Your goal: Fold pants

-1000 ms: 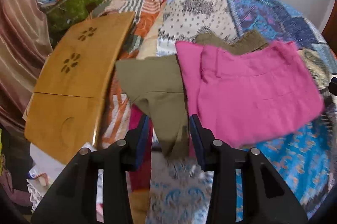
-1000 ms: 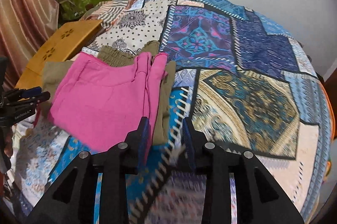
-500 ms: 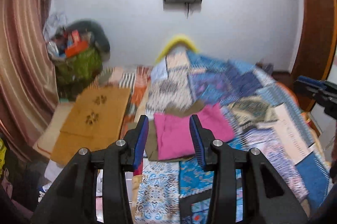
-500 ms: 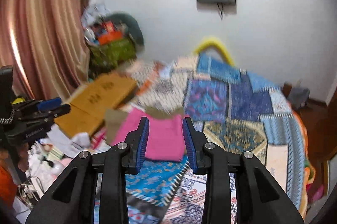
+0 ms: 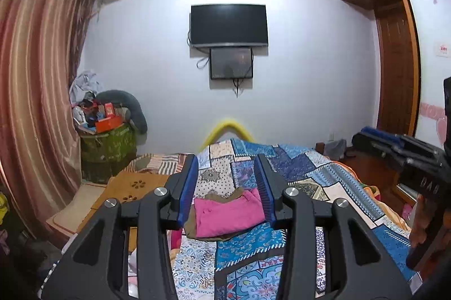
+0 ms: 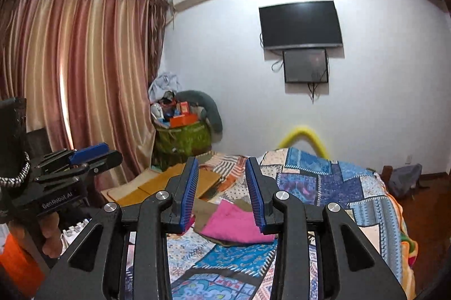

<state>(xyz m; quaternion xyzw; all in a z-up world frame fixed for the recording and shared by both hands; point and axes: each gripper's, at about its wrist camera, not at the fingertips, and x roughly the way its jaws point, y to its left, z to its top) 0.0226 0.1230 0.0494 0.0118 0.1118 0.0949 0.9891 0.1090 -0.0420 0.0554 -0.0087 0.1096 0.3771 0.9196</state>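
Observation:
Folded pink pants (image 5: 229,214) lie on top of folded olive pants (image 5: 190,224) on the patchwork bedspread (image 5: 304,176). They also show in the right wrist view, pink (image 6: 234,224) over olive (image 6: 203,212). My left gripper (image 5: 227,190) is open and empty, held well back from and above the bed. My right gripper (image 6: 222,192) is open and empty, also raised and back. Each gripper shows in the other's view, the right one (image 5: 406,156) and the left one (image 6: 70,167).
A wooden lap table (image 5: 135,190) lies at the bed's left side. A green basket of clutter (image 5: 108,147) stands by the curtain (image 5: 33,102). A TV (image 5: 228,25) hangs on the far wall. A wardrobe (image 5: 394,46) is at the right.
Both grippers have pulled back and up from the folded pants, which now look small and far. The view has tilted up to the wall.

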